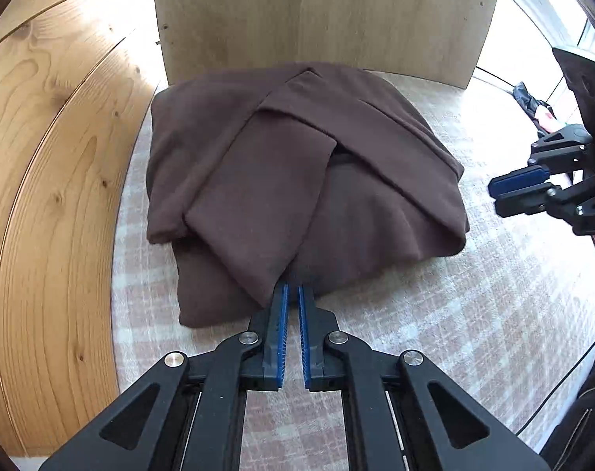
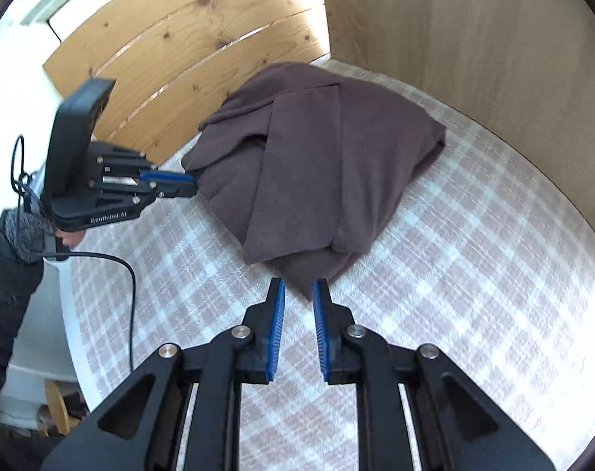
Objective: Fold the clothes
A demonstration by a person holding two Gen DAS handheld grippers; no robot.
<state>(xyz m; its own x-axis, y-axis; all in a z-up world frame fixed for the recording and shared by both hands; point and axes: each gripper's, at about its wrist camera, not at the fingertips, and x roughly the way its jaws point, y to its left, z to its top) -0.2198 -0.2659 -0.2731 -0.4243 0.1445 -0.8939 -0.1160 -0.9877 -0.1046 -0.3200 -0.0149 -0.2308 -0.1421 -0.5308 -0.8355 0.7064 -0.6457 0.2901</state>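
A dark brown garment point(image 1: 297, 180) lies folded in a bundle on a plaid bed cover point(image 1: 454, 314), its sleeves crossed on top. My left gripper point(image 1: 291, 288) has its jaws nearly together with a narrow gap, its tips at the near edge of the bundle, holding nothing I can see. It also shows in the right wrist view point(image 2: 193, 184), touching the garment's point(image 2: 317, 165) left edge. My right gripper point(image 2: 298, 288) is open, its tips just short of the garment's near corner. In the left wrist view the right gripper point(image 1: 493, 194) is apart from the garment, to its right.
A pine slatted headboard point(image 1: 50, 165) runs along the left of the bed. A pale wooden panel point(image 1: 321, 15) stands behind the garment. Other clothes point(image 1: 533, 106) lie at the far right. A black cable point(image 2: 132, 294) hangs from the left gripper over the cover point(image 2: 474, 274).
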